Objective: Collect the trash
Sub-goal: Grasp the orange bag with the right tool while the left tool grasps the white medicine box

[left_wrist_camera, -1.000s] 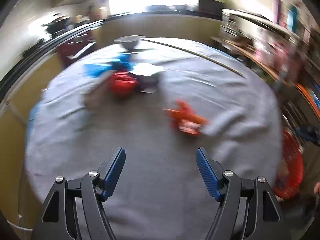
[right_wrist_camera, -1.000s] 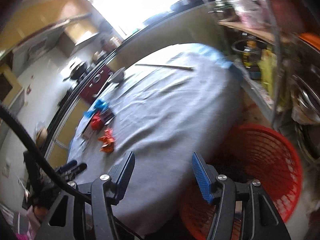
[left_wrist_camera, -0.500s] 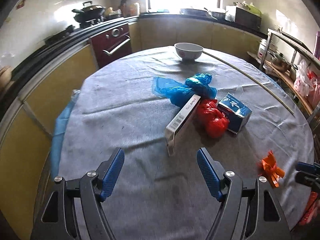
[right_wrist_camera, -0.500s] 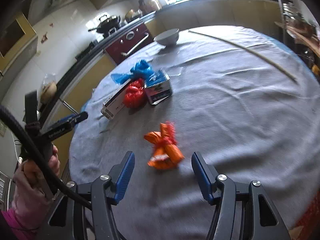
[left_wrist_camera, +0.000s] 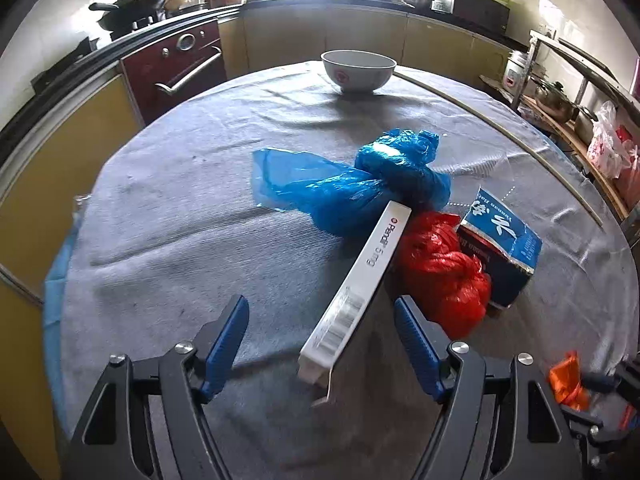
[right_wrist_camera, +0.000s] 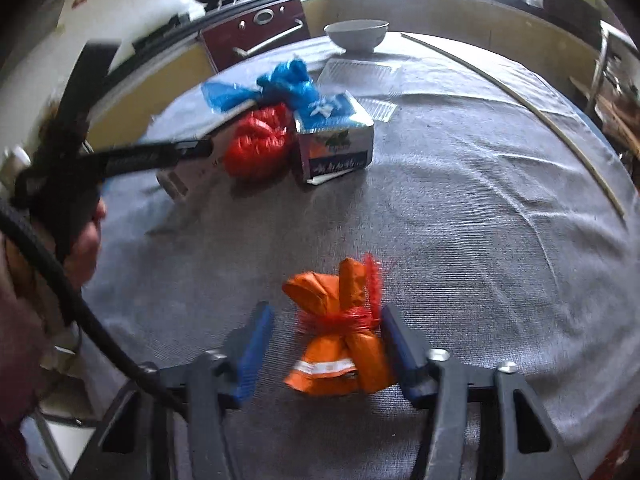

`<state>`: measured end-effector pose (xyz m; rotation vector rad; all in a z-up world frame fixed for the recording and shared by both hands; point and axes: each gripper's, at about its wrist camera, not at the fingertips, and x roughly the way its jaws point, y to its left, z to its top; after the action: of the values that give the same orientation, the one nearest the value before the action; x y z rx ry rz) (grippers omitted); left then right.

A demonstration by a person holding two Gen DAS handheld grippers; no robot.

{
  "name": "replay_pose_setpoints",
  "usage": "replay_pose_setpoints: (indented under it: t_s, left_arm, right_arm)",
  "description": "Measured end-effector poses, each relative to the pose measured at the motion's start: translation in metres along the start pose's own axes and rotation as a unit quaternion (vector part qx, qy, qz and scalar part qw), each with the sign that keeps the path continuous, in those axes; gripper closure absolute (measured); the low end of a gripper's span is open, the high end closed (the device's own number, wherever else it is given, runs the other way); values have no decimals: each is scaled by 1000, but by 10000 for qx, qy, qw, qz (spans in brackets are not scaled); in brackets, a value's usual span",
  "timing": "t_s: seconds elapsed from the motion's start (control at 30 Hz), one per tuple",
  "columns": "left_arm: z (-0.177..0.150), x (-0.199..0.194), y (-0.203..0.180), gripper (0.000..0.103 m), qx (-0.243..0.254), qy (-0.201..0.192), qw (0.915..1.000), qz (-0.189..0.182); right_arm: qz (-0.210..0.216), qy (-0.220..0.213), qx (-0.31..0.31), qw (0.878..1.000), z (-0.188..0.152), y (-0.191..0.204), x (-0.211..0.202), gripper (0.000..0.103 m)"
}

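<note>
Trash lies on a round table with a grey cloth. My left gripper is open, its jaws on either side of the near end of a long white box. Behind the box lie a blue plastic bag, a red bag and a blue carton. My right gripper is open around an orange wrapper bundle, not closed on it. The right wrist view also shows the red bag, the carton and the left gripper.
A white bowl stands at the far side of the table, with a thin stick lying along the right. A flat clear tray lies in front of the bowl. Kitchen cabinets and an oven ring the table.
Both grippers moved forward over the table. The left one closed in on the white box. The right one came down around the orange bundle.
</note>
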<state>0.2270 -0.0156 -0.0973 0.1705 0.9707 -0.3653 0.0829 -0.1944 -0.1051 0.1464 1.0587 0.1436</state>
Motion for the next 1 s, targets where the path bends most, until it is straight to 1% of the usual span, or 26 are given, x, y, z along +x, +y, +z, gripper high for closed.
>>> replay_pose_setpoints:
  t_s: [0.03, 0.07, 0.1, 0.13, 0.17, 0.2, 0.27, 0.37, 0.57, 0.67, 0.77, 0.83, 1.0]
  left_arm:
    - [0, 3, 1, 56, -32, 62, 9999, -114]
    - [1, 6, 1, 65, -60, 125, 9997, -192]
    - [0, 7, 2, 71, -106, 186, 9993, -296]
    - [-1, 7, 2, 79, -120, 163, 9994, -298]
    - [-2, 6, 2, 85, -90, 148, 9996, -220]
    - [-4, 6, 1, 87, -81, 163, 9997, -148]
    - [-10, -1, 0, 87, -160, 174, 9996, -155]
    - [-22, -19, -2, 87, -211, 23, 9995, -232]
    - [-63, -69, -19, 87, -316, -168, 9989, -315]
    - [-87, -99, -39, 87, -309, -354, 9982, -366]
    - [-104, -118, -57, 87, -344, -419, 9976, -439]
    - [-116, -131, -74, 87, -367, -490, 9972, -423]
    - [-127, -148, -108, 87, -328, -526, 9972, -422]
  right_arm:
    - [-16, 31, -36, 10000, -1, 0, 2, 65]
    - [12, 7, -8, 10000, -2, -1, 2, 66]
    - [36, -19, 18, 10000, -3, -3, 2, 66]
    - [68, -41, 77, 9999, -4, -6, 1, 66]
    - [95, -60, 143, 9998, -5, -9, 0, 67]
    - [127, -79, 209, 9997, -6, -11, -2, 67]
    - [259, -138, 388, 9988, -9, -19, -7, 67]
    - [385, -279, 596, 9971, -16, -29, -20, 67]
    - [721, -650, 955, 9907, -32, -43, -52, 67]
    - [740, -813, 1030, 9886, -41, -44, -66, 67]
    - [877, -947, 1172, 9847, -52, -47, -80, 67]
    - [909, -1036, 1230, 9828, -57, -48, -86, 67]
    - [961, -1235, 1316, 9789, -73, -49, -103, 67]
